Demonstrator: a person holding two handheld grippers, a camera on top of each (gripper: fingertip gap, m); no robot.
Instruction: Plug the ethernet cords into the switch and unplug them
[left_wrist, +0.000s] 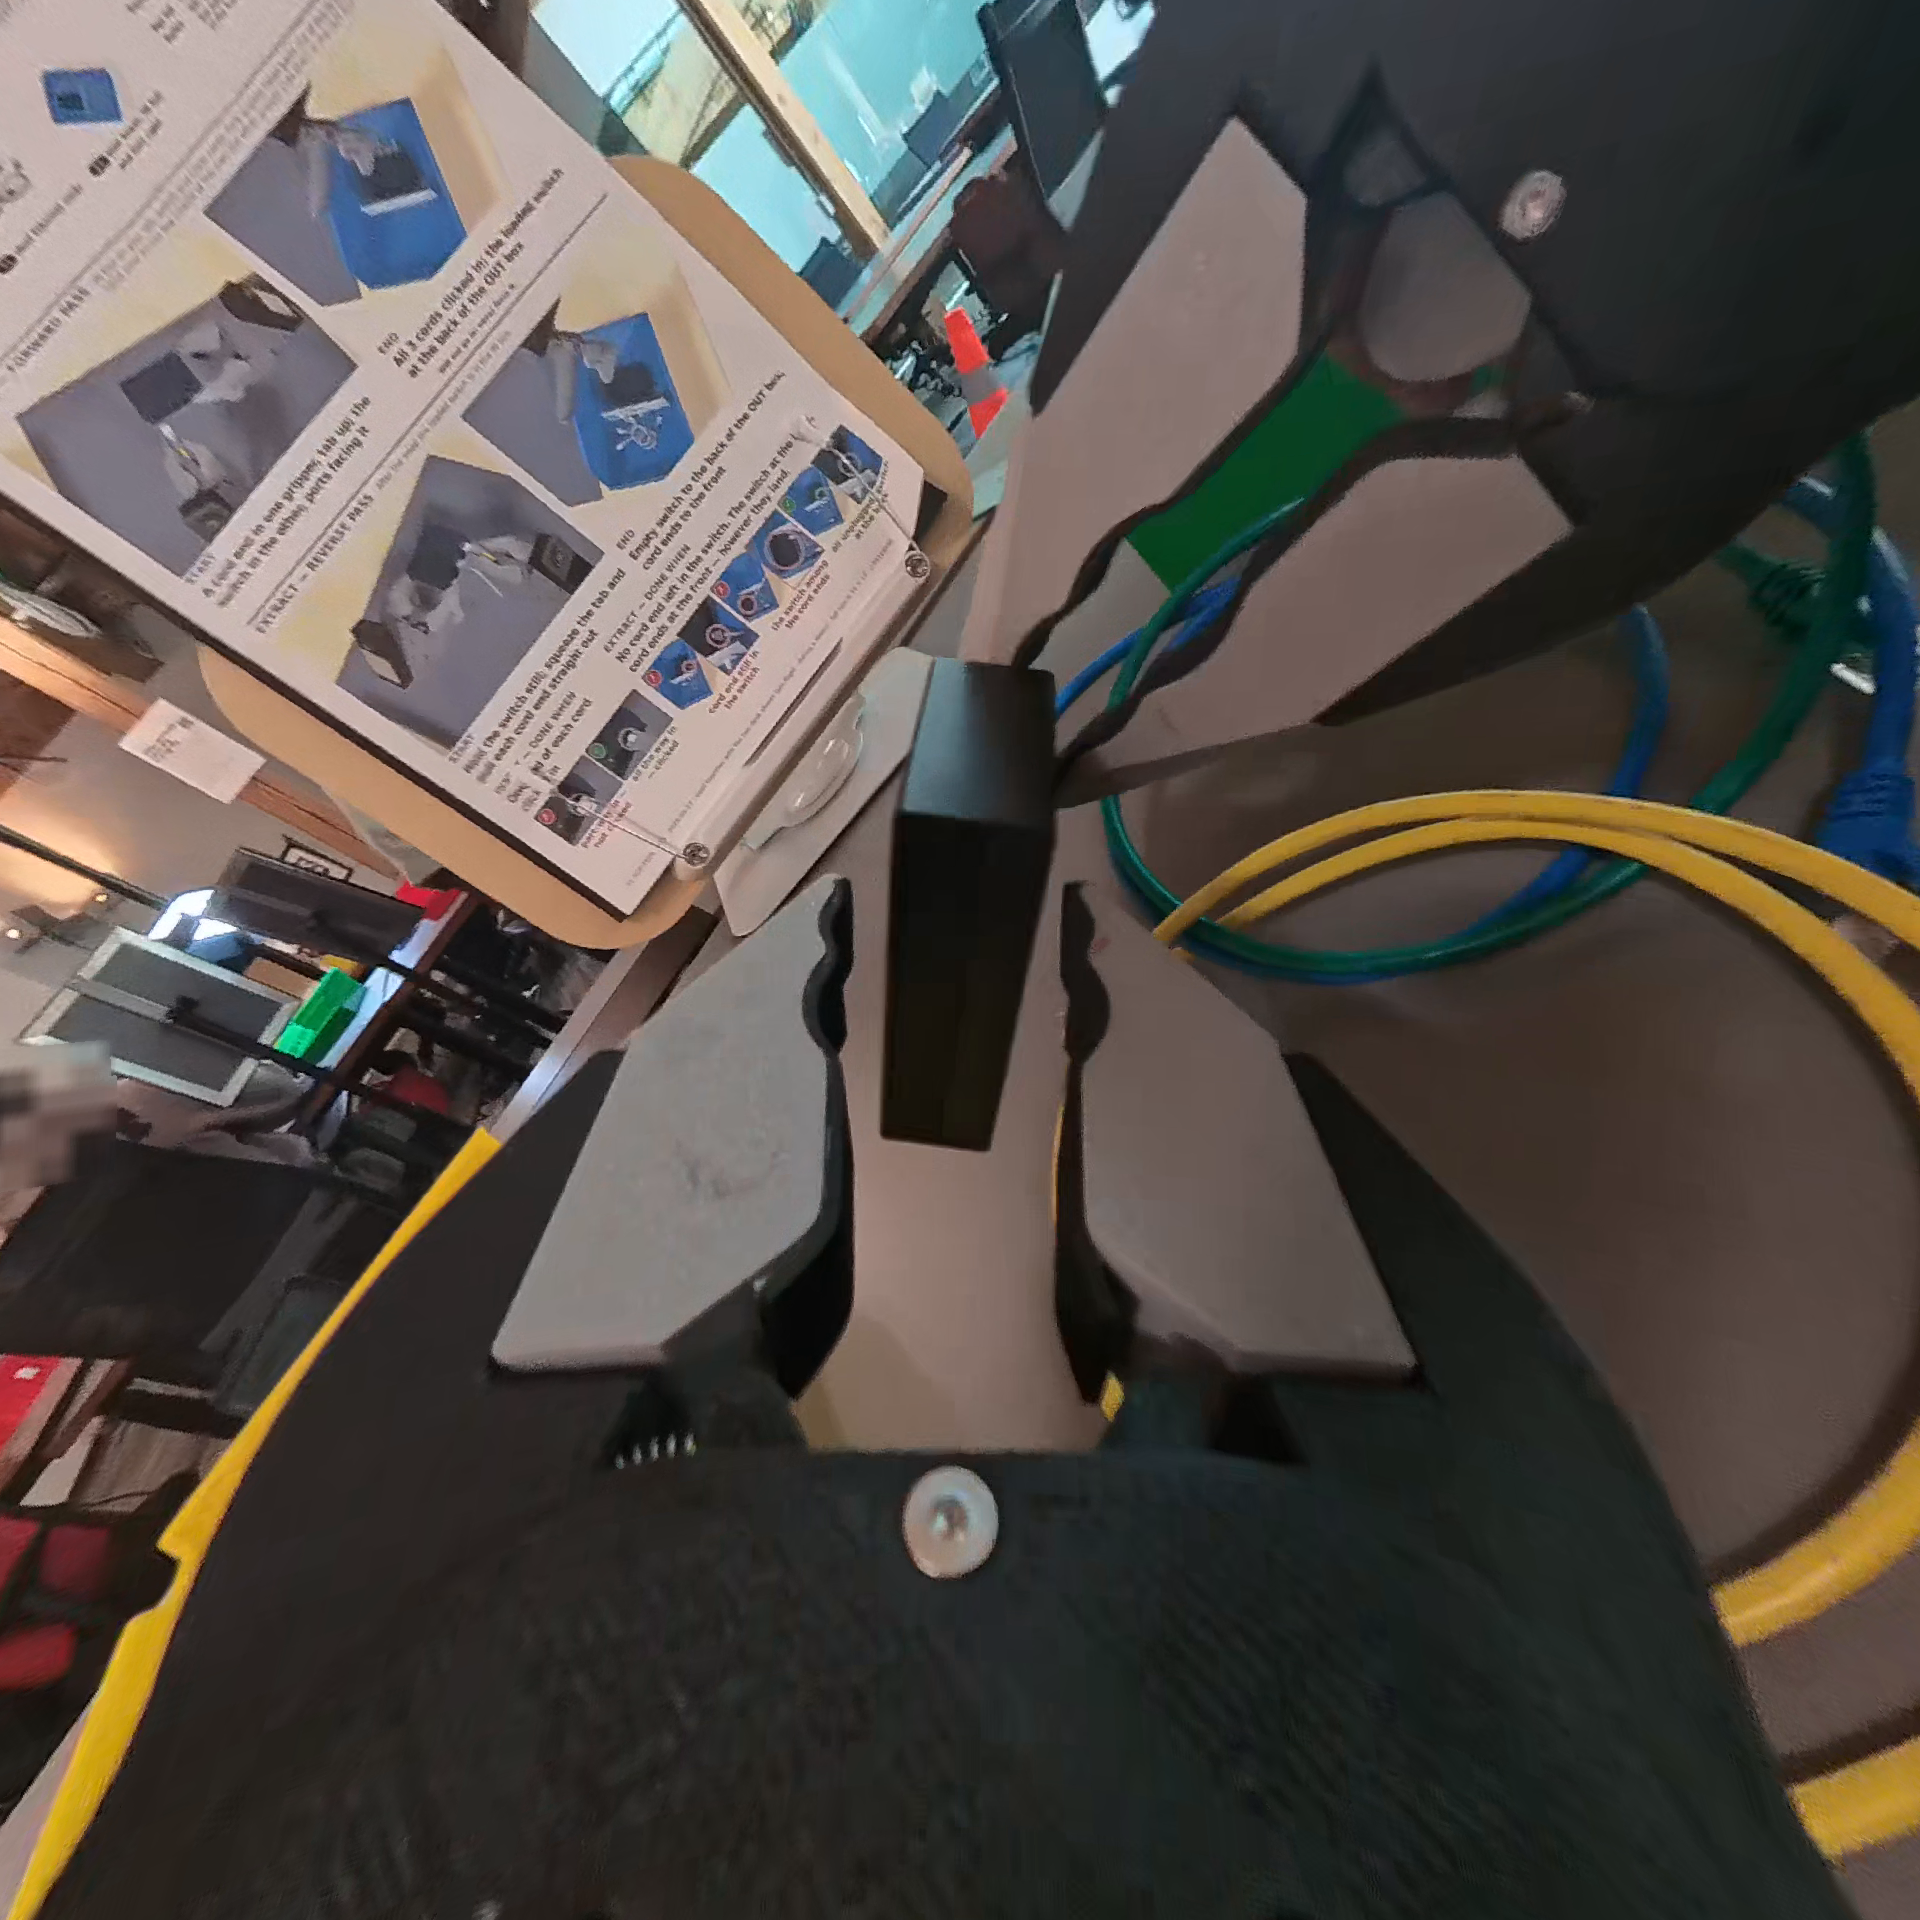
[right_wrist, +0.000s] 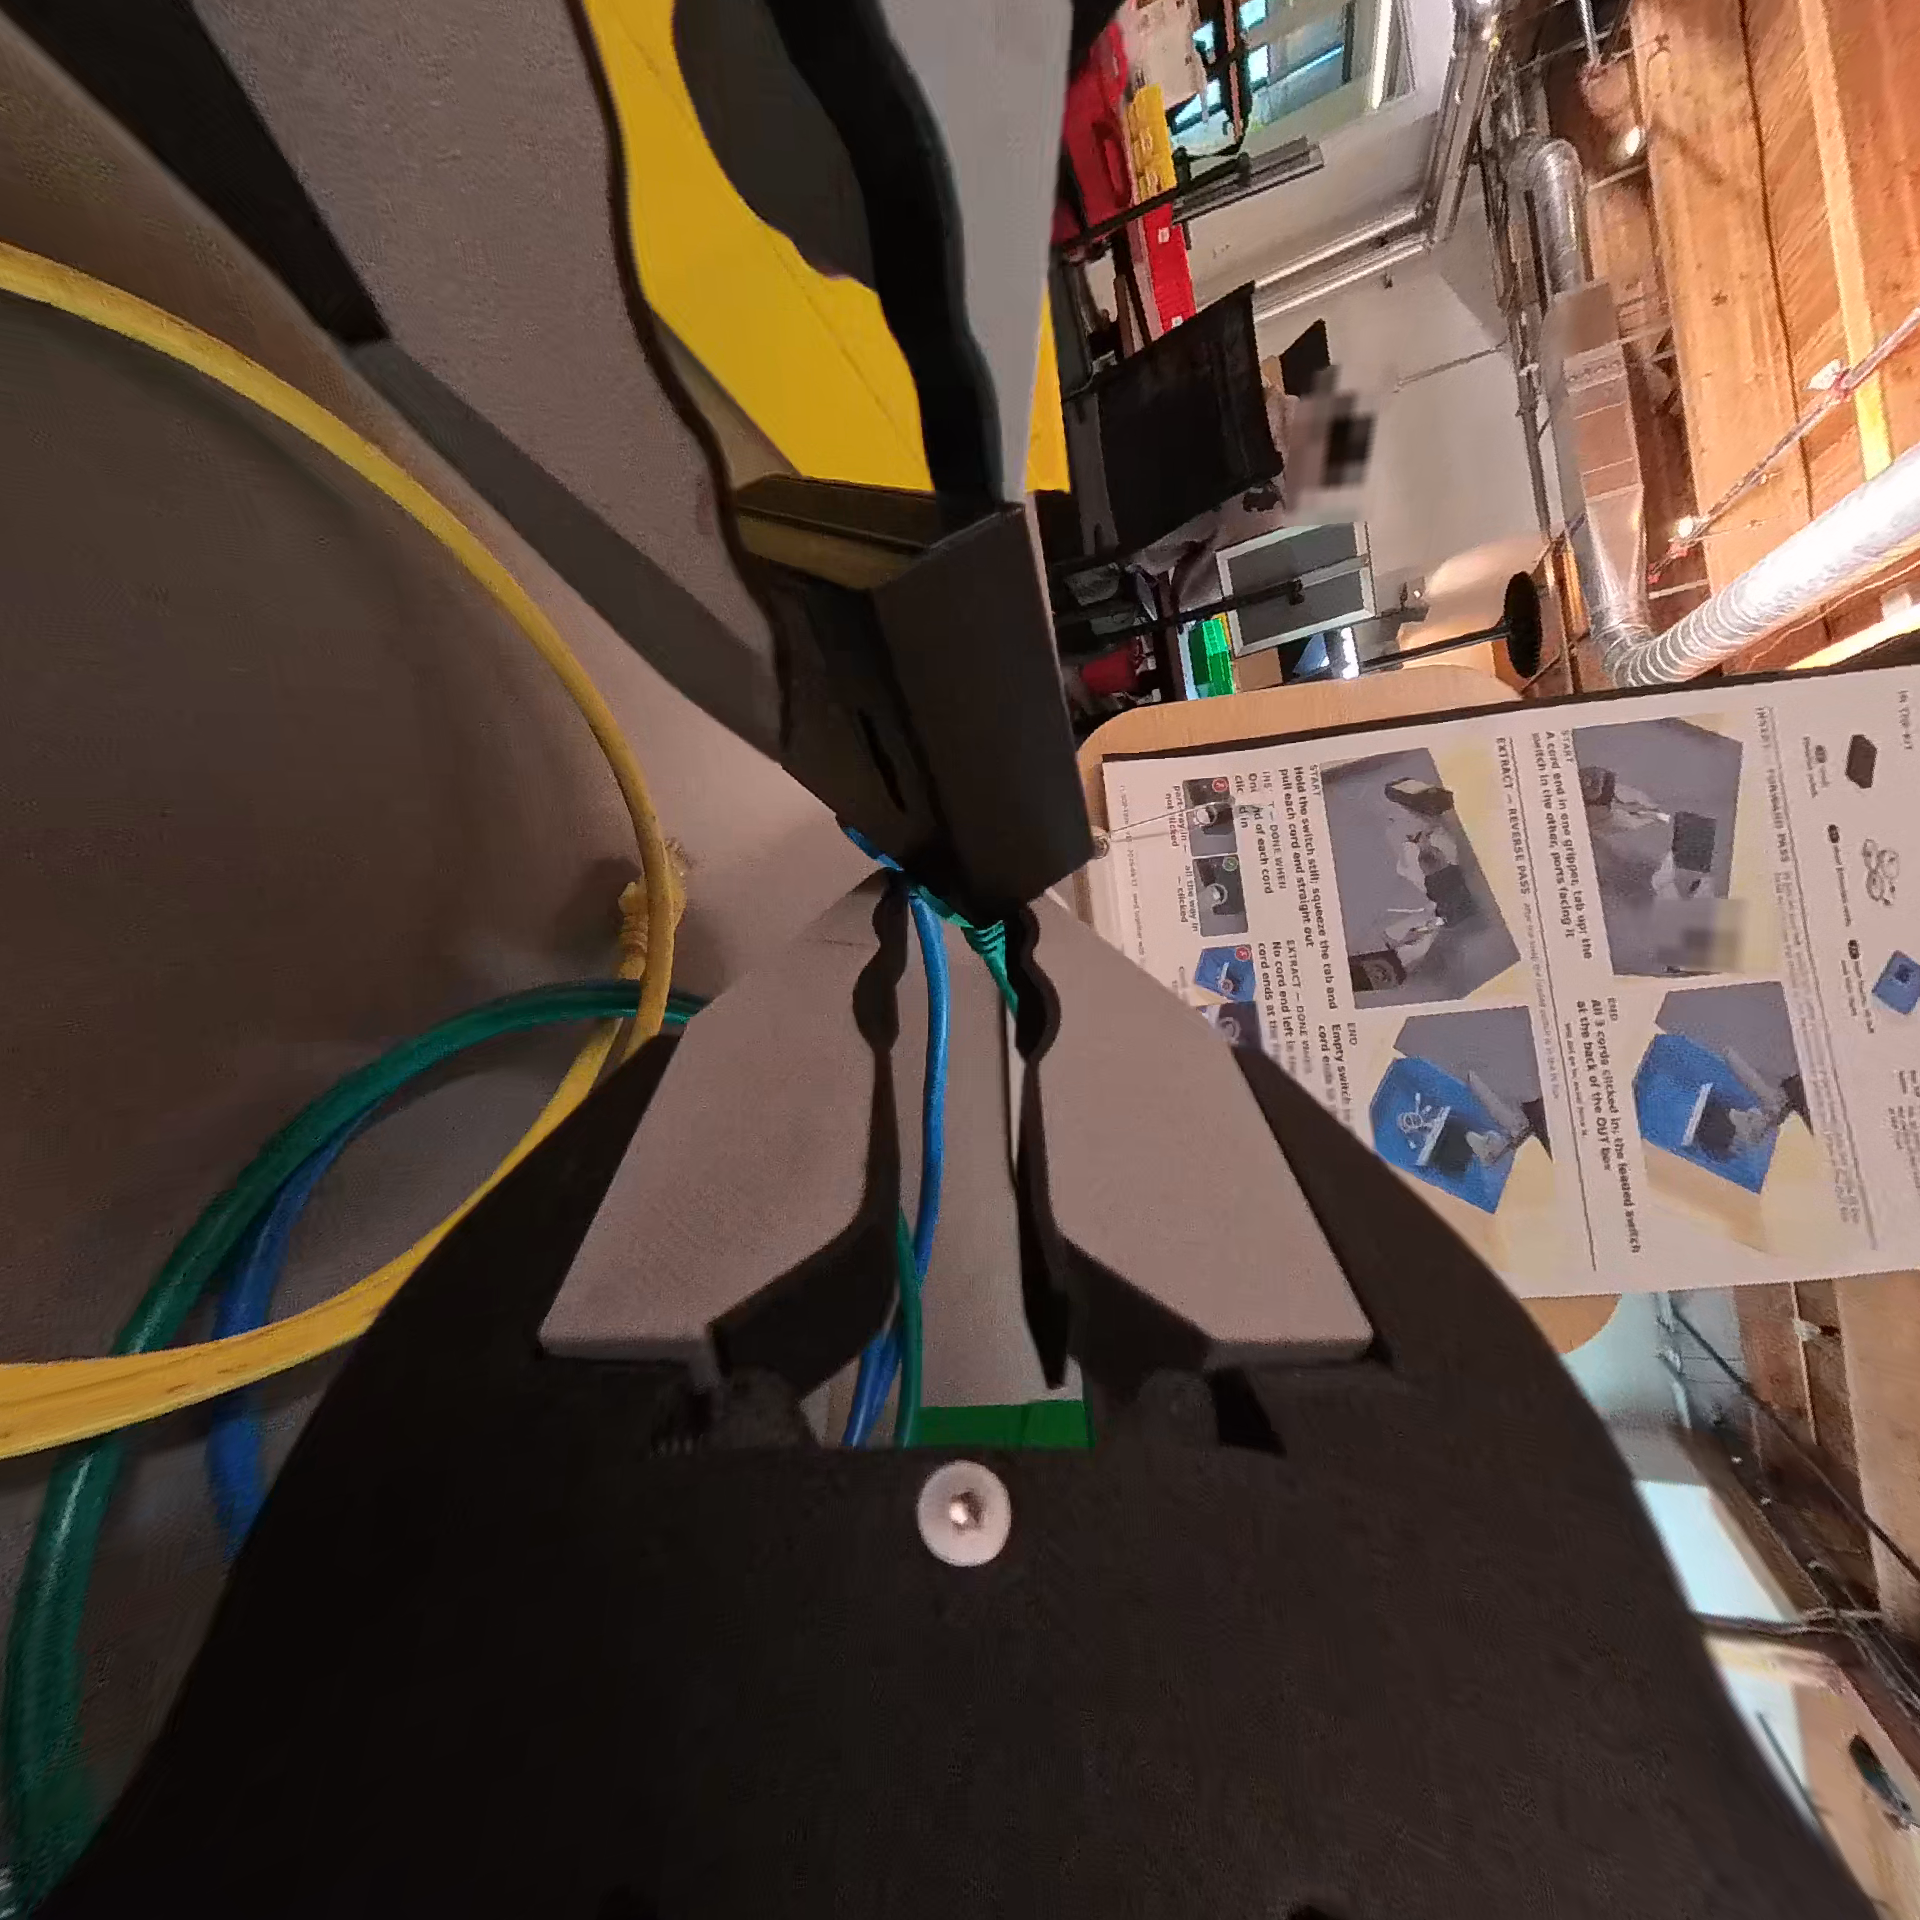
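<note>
Pinching the small black switch (left_wrist: 966, 987) edgewise in the left tongs (left_wrist: 954, 904), port face toward the right tongs (right_wrist: 958, 920). With those narrowed around the green cord (right_wrist: 982, 940) and blue cord (right_wrist: 935, 1039) just ahead of their tips; cannot tell whether truly clamped. Probably light, rigid, slick plastic: grip the flat sides firmly. Better to take limp cords by the stiff plug, squeezing the brittle tab. Off beside both tongs, a slack yellow cord (left_wrist: 1455, 821)

Lighting: bright, even daylight from windows (left_wrist: 769, 135). Shadows: soft. Distortion: strong wide-angle bending at edges. Focus: slight motion blur on instruction sheet (right_wrist: 1538, 997); background room soft.
</note>
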